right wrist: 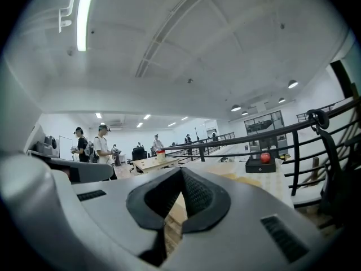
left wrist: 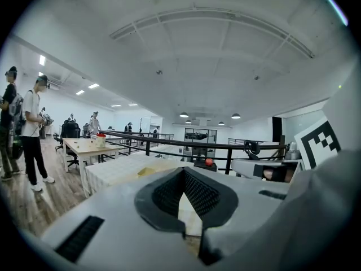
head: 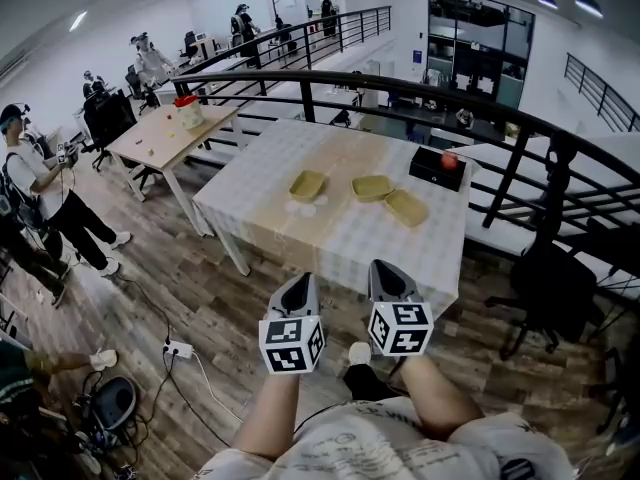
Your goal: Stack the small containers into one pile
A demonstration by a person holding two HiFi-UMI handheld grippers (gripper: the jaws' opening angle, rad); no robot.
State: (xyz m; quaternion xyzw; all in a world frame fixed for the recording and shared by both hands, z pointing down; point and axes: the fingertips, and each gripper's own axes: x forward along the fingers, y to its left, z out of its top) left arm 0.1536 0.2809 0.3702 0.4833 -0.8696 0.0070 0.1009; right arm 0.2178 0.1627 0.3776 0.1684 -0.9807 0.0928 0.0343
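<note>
Left gripper (head: 297, 290): jaws closed tip to tip, nothing between them. Right gripper (head: 389, 276): likewise closed and empty. Both are held over the floor, short of the table's (head: 300, 248) near edge. Three shallow yellow containers lie unstacked mid-table: left container (head: 308, 184), middle container (head: 372, 187), and right container (head: 407, 207) just beside it. A black box (head: 437, 168) sits at the far right corner

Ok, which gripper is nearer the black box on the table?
Right. The right gripper is short of the table, the black box diagonally beyond; the left gripper is farther left.
</note>
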